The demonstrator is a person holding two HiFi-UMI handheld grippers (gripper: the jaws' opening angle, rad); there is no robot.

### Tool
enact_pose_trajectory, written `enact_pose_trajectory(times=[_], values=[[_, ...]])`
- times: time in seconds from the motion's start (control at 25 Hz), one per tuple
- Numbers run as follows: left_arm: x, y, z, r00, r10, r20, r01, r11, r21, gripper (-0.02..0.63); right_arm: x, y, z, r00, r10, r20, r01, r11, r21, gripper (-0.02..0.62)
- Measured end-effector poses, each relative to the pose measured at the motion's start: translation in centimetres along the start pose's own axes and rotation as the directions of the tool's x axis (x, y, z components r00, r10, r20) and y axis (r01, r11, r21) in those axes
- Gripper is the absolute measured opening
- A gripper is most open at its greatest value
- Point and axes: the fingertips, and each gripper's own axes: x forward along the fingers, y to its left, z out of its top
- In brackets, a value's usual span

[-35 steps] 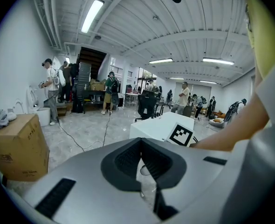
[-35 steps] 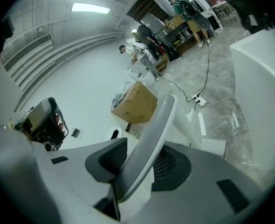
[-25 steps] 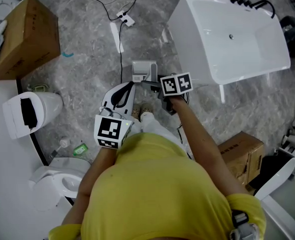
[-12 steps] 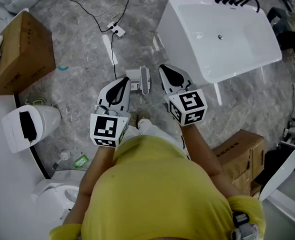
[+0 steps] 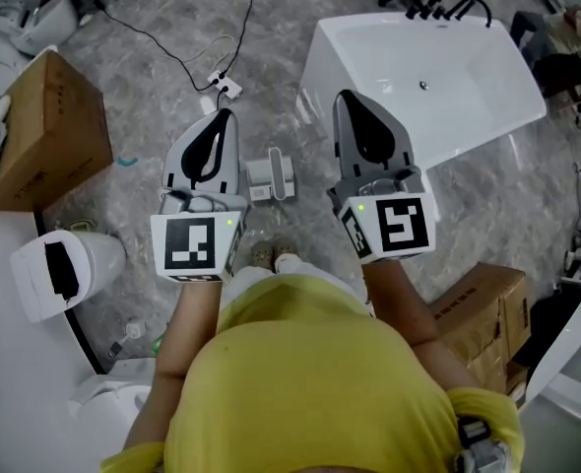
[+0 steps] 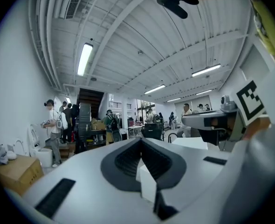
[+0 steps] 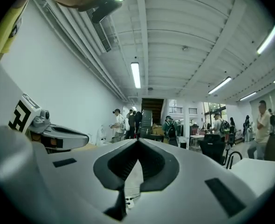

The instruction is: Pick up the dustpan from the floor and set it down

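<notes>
The grey marbled floor carries a white bathtub, a cardboard box at left, a second box at right, a toilet, a power strip with its cable, and the small dustpan in the middle.

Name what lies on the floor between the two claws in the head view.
The dustpan lies on the grey floor between the left claw and the right claw, apart from both. The head view shows it.

Bathtub and cardboard box flank open floor.
</notes>
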Motion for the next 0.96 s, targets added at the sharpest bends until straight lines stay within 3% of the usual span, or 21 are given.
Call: enact_pose_trajectory(times=[0.2, 0.96], values=[[0.0, 0.0, 2.2, 0.999, 0.020, 0.037, -0.021, 1.000, 0.020, 0.000, 0.0, 0.3, 0.8, 1.000, -0.003, 0.018, 0.004, 1.000, -0.019, 0.009], [-1.2, -1.9, 3.2, 0.998, 0.042, 0.057, -0.042, 0.999, 0.012, 0.000, -2.6, -0.7, 0.0, 1.000, 0.004, -0.012, -0.004, 1.000, 0.006, 0.009]])
